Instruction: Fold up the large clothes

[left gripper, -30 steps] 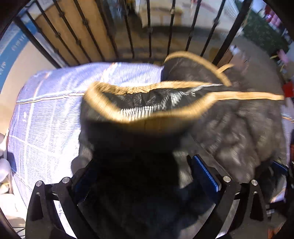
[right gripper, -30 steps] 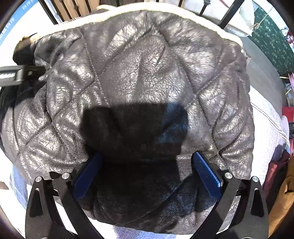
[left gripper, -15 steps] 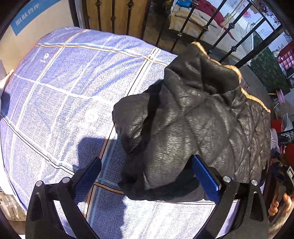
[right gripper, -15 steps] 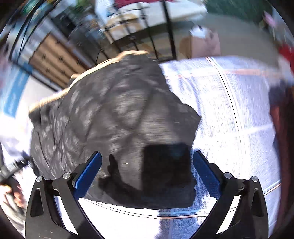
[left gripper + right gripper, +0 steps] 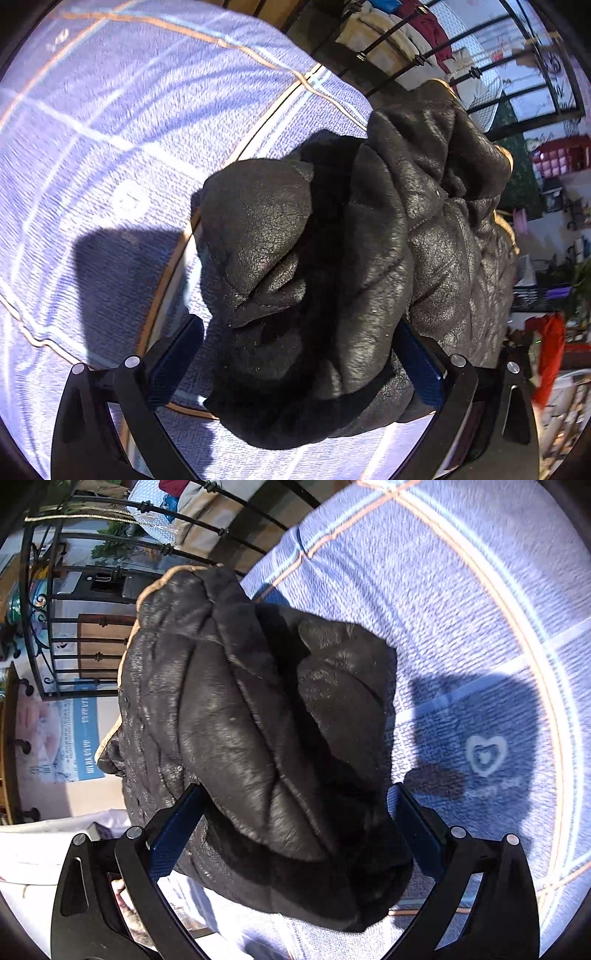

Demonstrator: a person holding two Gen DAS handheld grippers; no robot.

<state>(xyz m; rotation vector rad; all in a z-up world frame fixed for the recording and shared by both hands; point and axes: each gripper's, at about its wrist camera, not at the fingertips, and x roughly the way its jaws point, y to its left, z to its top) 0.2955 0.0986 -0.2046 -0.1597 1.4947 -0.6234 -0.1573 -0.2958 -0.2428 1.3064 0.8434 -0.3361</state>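
Note:
A black quilted jacket (image 5: 369,258) with tan trim lies bunched in a heap on a blue checked blanket (image 5: 110,147). My left gripper (image 5: 299,354) is open, its blue pads on either side of the heap's near end, close above it. In the right wrist view the same jacket (image 5: 258,720) lies on the blanket (image 5: 480,627). My right gripper (image 5: 295,830) is open too, with the heap's near end between its pads. Neither gripper pinches the cloth.
A black iron railing (image 5: 424,48) stands behind the bed, with laundry hanging beyond it. The railing also shows in the right wrist view (image 5: 92,627), with a blue poster (image 5: 85,734) below. Red items (image 5: 550,354) sit at the right edge.
Both grippers have let go of the jacket and swung round to its ends. The jacket, spread and lifted a second ago, now lies in a compact heap. Both views moved closer.

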